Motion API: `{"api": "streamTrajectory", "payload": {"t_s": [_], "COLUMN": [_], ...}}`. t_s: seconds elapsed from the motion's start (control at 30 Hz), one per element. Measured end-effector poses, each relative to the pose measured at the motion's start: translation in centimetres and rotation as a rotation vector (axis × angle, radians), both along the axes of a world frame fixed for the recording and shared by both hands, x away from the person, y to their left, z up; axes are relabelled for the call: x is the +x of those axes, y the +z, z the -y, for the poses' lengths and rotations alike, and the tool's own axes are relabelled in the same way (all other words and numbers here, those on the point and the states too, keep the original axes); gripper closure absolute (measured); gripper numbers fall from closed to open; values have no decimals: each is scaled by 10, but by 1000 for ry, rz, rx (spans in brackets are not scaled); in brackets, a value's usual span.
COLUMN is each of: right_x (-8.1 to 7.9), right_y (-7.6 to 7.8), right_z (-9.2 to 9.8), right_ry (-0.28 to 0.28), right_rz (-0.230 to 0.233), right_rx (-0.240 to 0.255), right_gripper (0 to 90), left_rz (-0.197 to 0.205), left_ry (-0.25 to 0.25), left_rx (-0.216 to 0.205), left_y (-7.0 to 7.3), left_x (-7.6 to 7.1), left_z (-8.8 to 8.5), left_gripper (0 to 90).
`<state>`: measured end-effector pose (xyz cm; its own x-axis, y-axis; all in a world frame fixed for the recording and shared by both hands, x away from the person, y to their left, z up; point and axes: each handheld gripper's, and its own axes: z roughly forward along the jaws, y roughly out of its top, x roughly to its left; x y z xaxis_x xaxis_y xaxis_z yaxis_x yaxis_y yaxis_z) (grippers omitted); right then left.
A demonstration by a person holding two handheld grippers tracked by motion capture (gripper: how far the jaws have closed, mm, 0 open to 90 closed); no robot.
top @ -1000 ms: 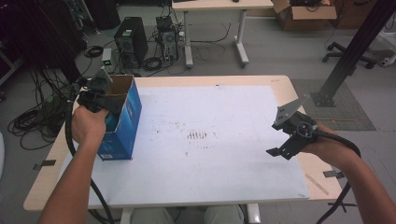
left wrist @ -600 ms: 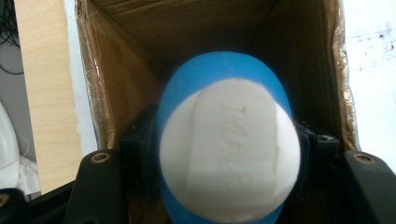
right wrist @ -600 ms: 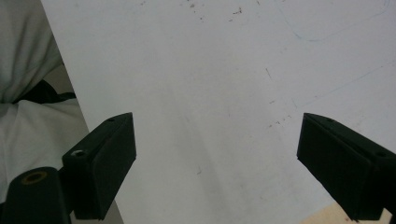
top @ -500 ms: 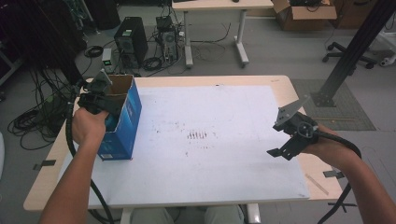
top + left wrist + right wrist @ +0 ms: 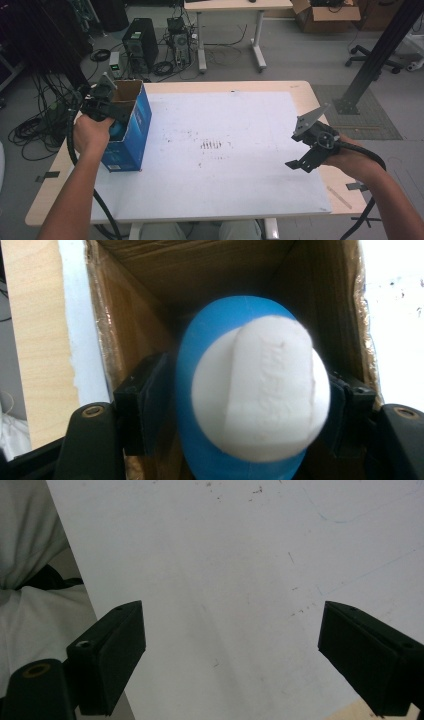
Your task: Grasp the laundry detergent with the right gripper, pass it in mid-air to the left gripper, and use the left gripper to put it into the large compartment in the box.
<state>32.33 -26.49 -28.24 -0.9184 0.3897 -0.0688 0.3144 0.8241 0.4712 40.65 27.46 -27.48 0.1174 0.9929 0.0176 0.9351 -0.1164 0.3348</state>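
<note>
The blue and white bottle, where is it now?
The bottle is clamped in the left gripper, at the open top of the blue box on the table's left side.

high: above, forward-down, far | left: close, into box [image 5: 145,305] | right: close, over table [image 5: 240,580]

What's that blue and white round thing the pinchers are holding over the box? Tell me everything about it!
The blue and white thing is rounded like an egg, smooth and plastic-looking. Its body is bright blue, and the end facing the camera is white, with a raised white bar across it bearing faint embossed marks too blurred to read. The left gripper squeezes it, one black jaw on each side. It sits in the open top of the cardboard box, whose outside is blue and inside brown, standing at the table's left edge.
</note>
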Motion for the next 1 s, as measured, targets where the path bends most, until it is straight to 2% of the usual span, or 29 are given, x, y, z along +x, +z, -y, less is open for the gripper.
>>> {"api": "streamTrajectory", "payload": {"t_s": [0.5,0.73,1.0], "right_x": [-7,-11,-15], "right_y": [7,12,15], "right_z": [-1,0,0], "right_ry": [3,4,8], "right_rz": [11,24,32], "right_rx": [-3,-2,-1], "right_gripper": [114,113,113], "left_rz": [19,29,31], "left_ry": [-12,-35,-76], "left_rx": [-38,-33,-56], "left_y": [18,35,54], "left_x": [-10,-17,-25], "left_z": [-1,1,9], "left_gripper": [236,207,170]}}
